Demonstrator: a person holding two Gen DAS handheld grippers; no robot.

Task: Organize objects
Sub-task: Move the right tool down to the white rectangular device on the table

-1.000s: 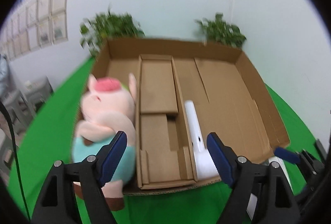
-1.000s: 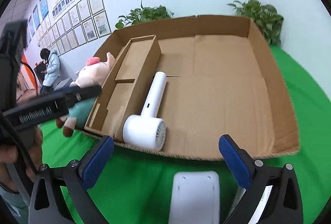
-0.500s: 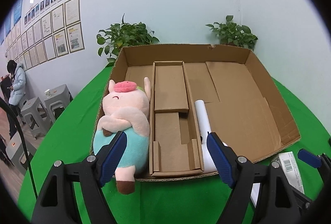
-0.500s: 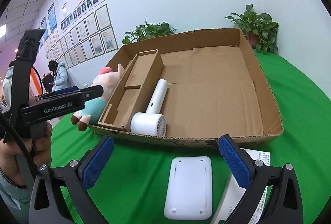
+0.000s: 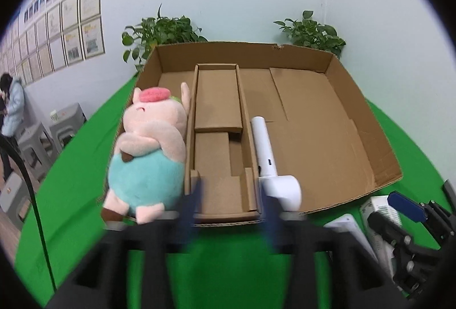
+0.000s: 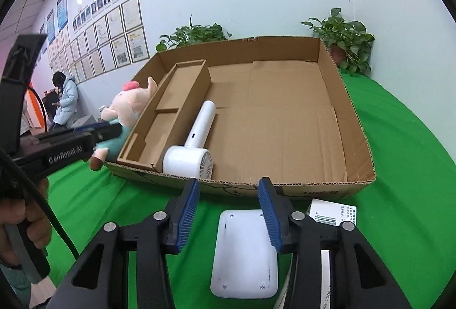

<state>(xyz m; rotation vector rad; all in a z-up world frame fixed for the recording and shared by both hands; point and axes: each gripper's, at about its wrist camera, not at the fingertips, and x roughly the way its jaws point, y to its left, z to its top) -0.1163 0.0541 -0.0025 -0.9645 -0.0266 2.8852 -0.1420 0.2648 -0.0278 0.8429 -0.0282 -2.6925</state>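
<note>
Jaws of the right gripper (image 6: 229, 216), just closing, stand released above the white device (image 6: 245, 252).

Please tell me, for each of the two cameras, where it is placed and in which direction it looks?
Left wrist: on the left hand-held gripper, looking forward and down at the cardboard box, plush pig and hair dryer; its blurred fingers show.
Right wrist: on the right hand-held gripper, facing the white flat device on the green cloth; a hand shows.
Shared: box, pig, dryer.

Both grippers' jaws closing, empty
</note>
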